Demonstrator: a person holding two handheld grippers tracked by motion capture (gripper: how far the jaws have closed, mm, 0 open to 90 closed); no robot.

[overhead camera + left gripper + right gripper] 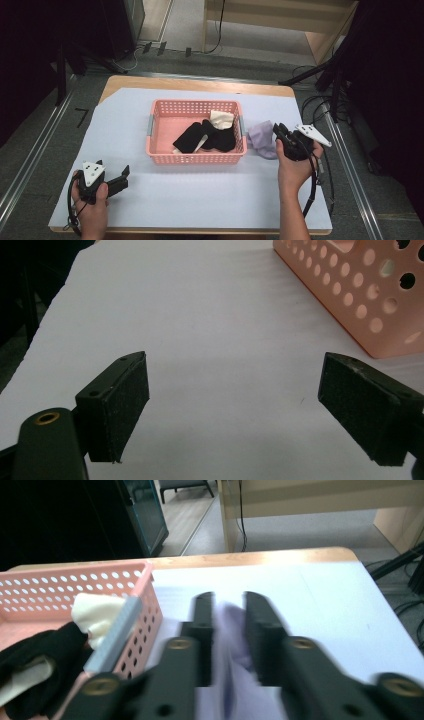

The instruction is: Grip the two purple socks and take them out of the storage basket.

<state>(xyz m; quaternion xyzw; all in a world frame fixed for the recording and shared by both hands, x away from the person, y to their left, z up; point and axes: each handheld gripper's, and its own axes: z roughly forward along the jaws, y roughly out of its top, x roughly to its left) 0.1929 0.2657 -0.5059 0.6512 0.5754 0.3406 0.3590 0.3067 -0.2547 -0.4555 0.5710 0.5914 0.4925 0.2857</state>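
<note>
A lilac cloth (261, 137) lies crumpled on the white sheet just right of a pink basket (195, 103). My right gripper (276, 131) is at the cloth's right edge. In the right gripper view its jaws (225, 600) stand a little apart, with the lilac cloth (232, 645) seen between them; the pads do not visibly press on it. In the basket lie black socks (207, 136) and a cream one (221, 119). My left gripper (125, 177) rests at the near left of the table, its jaws (235, 385) wide apart over bare sheet.
The basket's near corner (350, 290) is ahead and to the right of the left gripper. The basket's right wall with a grey handle (115, 632) stands close to the left of the right gripper. Wooden table edge (200, 82) shows at the back.
</note>
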